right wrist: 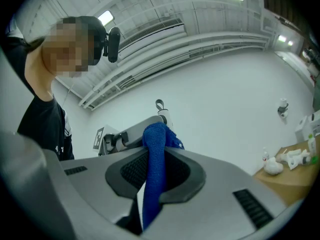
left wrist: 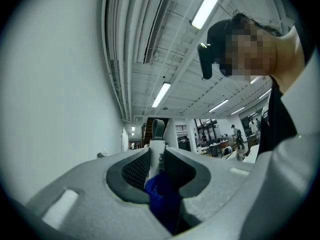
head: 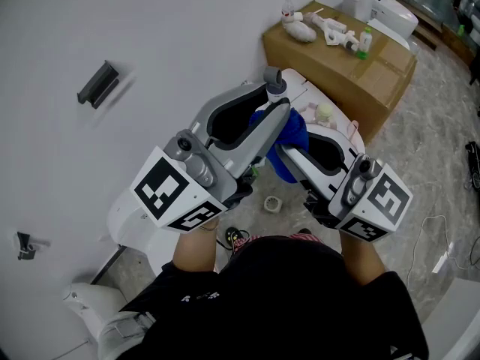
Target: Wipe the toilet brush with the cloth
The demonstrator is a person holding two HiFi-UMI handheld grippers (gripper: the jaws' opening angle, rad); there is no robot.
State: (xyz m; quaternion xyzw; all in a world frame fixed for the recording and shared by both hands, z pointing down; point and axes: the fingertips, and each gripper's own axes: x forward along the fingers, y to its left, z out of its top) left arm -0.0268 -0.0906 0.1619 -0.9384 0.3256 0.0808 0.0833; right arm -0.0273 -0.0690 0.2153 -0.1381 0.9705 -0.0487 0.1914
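In the head view both grippers are held up side by side, pointing away from me. My left gripper (head: 274,102) is shut on the white handle of the toilet brush (head: 273,81), whose grey loop sticks out past the jaws. In the left gripper view the handle (left wrist: 156,156) stands between the pads with the blue cloth (left wrist: 162,199) bunched just below it. My right gripper (head: 291,154) is shut on the blue cloth (head: 289,135), which lies against the brush handle. In the right gripper view the cloth (right wrist: 155,164) fills the jaws and the handle's loop (right wrist: 160,105) shows behind it. The brush head is hidden.
A cardboard box (head: 352,66) with small bottles and white items stands at the back right, a white appliance (head: 379,10) behind it. A white toilet (head: 131,216) sits below the grippers by the wall. A tape roll (head: 273,204) lies on the floor. A grey fixture (head: 97,85) hangs on the wall.
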